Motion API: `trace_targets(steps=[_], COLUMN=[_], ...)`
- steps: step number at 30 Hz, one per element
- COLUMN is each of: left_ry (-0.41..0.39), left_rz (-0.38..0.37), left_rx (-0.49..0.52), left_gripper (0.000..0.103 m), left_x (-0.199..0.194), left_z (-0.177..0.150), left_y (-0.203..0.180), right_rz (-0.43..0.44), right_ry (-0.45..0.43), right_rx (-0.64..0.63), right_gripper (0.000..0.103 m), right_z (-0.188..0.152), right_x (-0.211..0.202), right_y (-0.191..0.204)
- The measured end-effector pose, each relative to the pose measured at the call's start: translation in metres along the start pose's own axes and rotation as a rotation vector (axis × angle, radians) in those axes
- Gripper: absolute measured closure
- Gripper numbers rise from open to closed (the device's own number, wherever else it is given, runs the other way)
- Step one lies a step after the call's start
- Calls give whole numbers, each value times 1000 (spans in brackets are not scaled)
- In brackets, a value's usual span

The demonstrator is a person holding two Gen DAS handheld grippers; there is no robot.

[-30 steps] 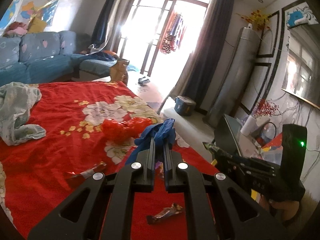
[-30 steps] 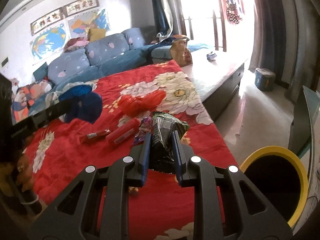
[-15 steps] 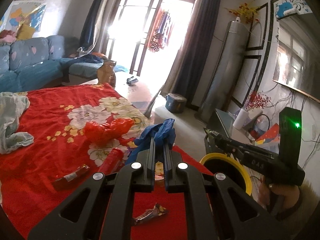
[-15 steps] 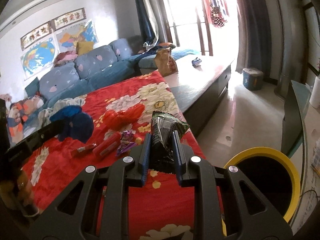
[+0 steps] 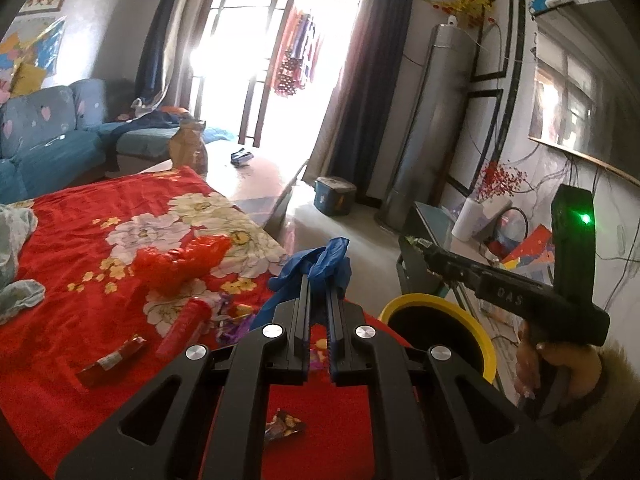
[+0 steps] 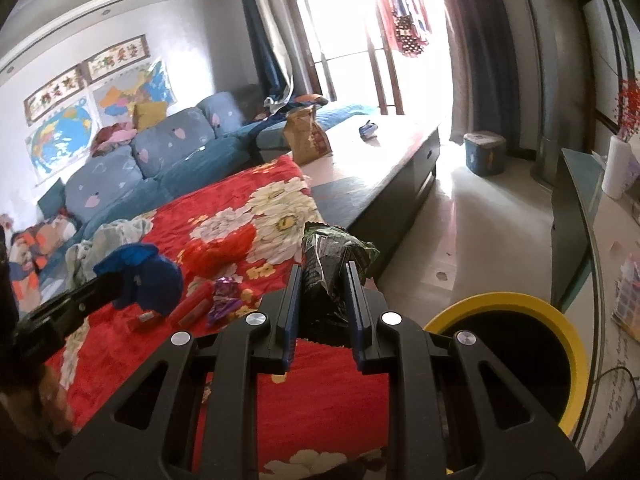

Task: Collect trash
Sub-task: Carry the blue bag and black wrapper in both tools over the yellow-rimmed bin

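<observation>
My left gripper (image 5: 318, 282) is shut on a crumpled blue glove (image 5: 316, 266), held over the edge of the red flowered blanket (image 5: 72, 320). My right gripper (image 6: 322, 270) is shut on a crumpled green and black snack bag (image 6: 332, 252). The yellow-rimmed bin (image 6: 516, 306) (image 5: 440, 308) stands on the floor at the lower right of both views. The left gripper with the blue glove (image 6: 140, 276) shows at the left of the right wrist view. In the left wrist view the right gripper (image 5: 412, 242) reaches in from the right above the bin, a hand (image 5: 556, 364) holding it.
On the blanket lie a red plastic bag (image 5: 180, 260), a red tube (image 5: 182, 326), a purple wrapper (image 6: 222, 298), a red bar wrapper (image 5: 110, 360) and a brown wrapper (image 5: 286, 428). A low dark table (image 6: 384, 168) with a paper bag (image 6: 306, 136) stands beyond. A blue sofa (image 6: 140, 172) lines the wall.
Both grippers have swung right along the blanket's edge with their loads. The yellow-rimmed bin has come further into both views and now lies closer below the right gripper.
</observation>
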State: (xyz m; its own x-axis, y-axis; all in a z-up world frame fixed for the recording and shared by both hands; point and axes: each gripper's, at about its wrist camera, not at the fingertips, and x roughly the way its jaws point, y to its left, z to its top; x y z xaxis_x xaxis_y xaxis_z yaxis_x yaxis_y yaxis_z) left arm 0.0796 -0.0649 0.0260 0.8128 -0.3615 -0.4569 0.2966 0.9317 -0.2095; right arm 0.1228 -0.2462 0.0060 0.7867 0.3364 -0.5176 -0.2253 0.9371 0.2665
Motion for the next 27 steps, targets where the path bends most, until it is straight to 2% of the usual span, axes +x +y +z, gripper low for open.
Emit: trace_targets(steps=[27], left_ry=[55], left_rz=[-109], left_rx=[125], left_gripper=[97], left_x=[43], left_z=[-6], left_y=[-66], right_rz=[-118], right_ry=[-49], right_rx=[146], right_gripper=[87], right_z=[1], right_x=[-12], right_y=[-71])
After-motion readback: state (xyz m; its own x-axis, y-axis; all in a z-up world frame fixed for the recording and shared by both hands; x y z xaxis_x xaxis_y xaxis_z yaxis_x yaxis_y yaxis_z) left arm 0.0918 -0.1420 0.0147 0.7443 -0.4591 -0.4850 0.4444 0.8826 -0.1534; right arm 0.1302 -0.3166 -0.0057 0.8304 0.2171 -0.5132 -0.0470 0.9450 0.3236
